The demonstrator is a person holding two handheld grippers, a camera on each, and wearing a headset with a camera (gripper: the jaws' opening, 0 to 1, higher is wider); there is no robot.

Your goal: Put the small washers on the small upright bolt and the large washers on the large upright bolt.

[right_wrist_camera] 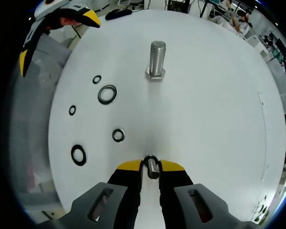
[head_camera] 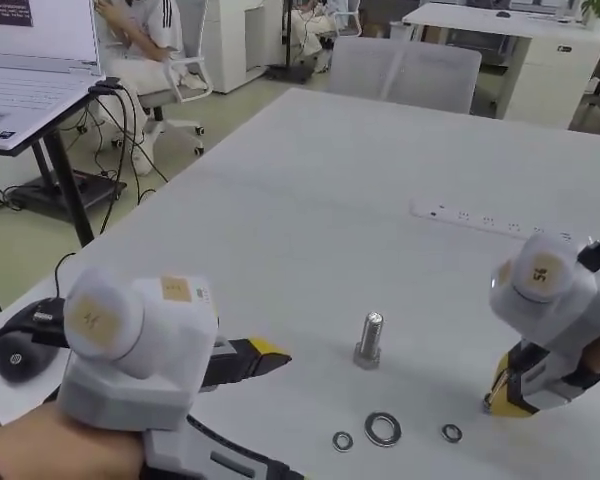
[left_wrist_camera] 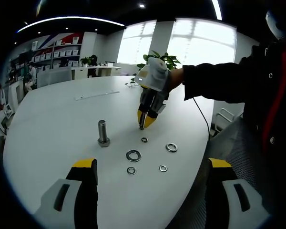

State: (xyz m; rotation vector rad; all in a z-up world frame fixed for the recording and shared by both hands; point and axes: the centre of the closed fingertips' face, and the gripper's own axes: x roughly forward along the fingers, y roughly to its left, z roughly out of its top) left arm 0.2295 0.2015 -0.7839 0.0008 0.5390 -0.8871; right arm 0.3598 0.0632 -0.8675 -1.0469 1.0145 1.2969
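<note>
Nearest the person, close to the near edge of the white surface (head_camera: 280, 230), lie a large washer (left_wrist_camera: 171, 147) and a small washer (left_wrist_camera: 163, 168), both flat. Just beyond them three more lie in a loose row: a second small washer (head_camera: 342, 441) on the left, a second large washer (head_camera: 383, 429) in the middle and a third small washer (head_camera: 451, 433) on the right. The left gripper (left_wrist_camera: 151, 164) is held low and roughly level at the near left, pointing right across the surface, its jaws spread wide. On the right, the right gripper (left_wrist_camera: 143, 121) points steeply down beside the third small washer, its jaws pinching the small bolt (right_wrist_camera: 152, 169) with the tips at the surface. Beyond the row the large bolt (head_camera: 369, 340) stands upright on its head, bare. Farther off lies a power strip (head_camera: 480, 220), and a chair (head_camera: 405, 70) stands at the far edge.
</note>
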